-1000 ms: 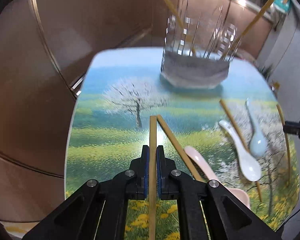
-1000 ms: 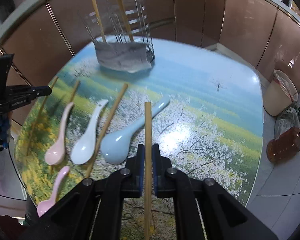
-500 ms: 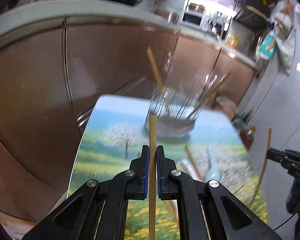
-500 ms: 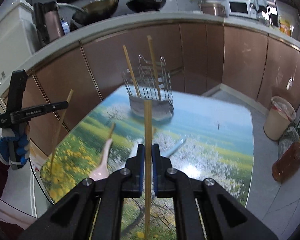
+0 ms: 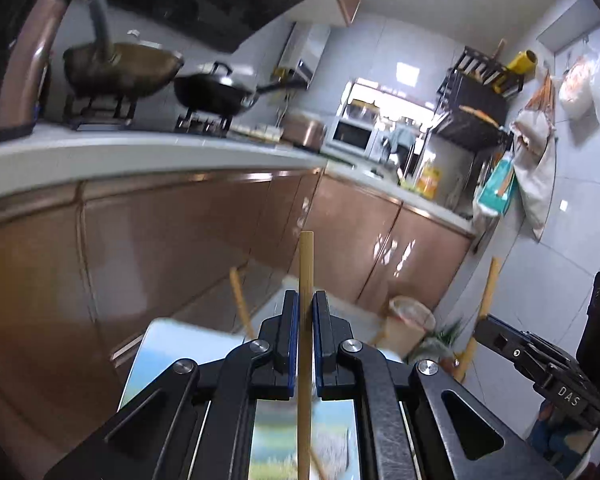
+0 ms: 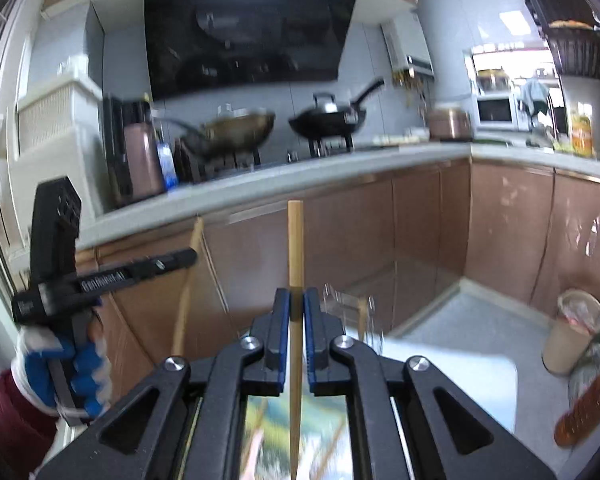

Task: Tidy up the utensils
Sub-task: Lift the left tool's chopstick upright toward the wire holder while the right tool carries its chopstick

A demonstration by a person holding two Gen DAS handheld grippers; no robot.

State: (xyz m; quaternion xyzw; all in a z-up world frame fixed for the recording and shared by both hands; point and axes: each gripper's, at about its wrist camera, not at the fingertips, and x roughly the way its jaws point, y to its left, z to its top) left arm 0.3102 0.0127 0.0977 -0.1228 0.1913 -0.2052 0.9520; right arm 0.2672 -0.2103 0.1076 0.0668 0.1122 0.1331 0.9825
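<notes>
My left gripper (image 5: 306,295) is shut on a wooden chopstick (image 5: 306,260) that sticks straight out past its blue pads. My right gripper (image 6: 296,292) is shut the same way on another chopstick (image 6: 295,240). Both point nearly level at the kitchen cabinets, high above the table. In the left wrist view the right gripper (image 5: 485,330) shows at the right with its chopstick (image 5: 487,296). In the right wrist view the left gripper (image 6: 190,258) shows at the left, in a gloved hand (image 6: 60,368). The wire utensil rack (image 6: 348,312) is a blur just past my right fingers.
The landscape-print table (image 5: 168,344) lies low in both views, mostly hidden by the grippers. A chopstick (image 5: 240,304) standing in the rack pokes up. Brown cabinets (image 6: 500,240) and a counter with woks are ahead. A bin (image 6: 572,332) and an oil bottle (image 6: 588,408) stand on the floor.
Both grippers rose well above the table and tilted up from looking down at it to facing the cabinets, each still shut on its chopstick. The spoons and rack dropped out of view.
</notes>
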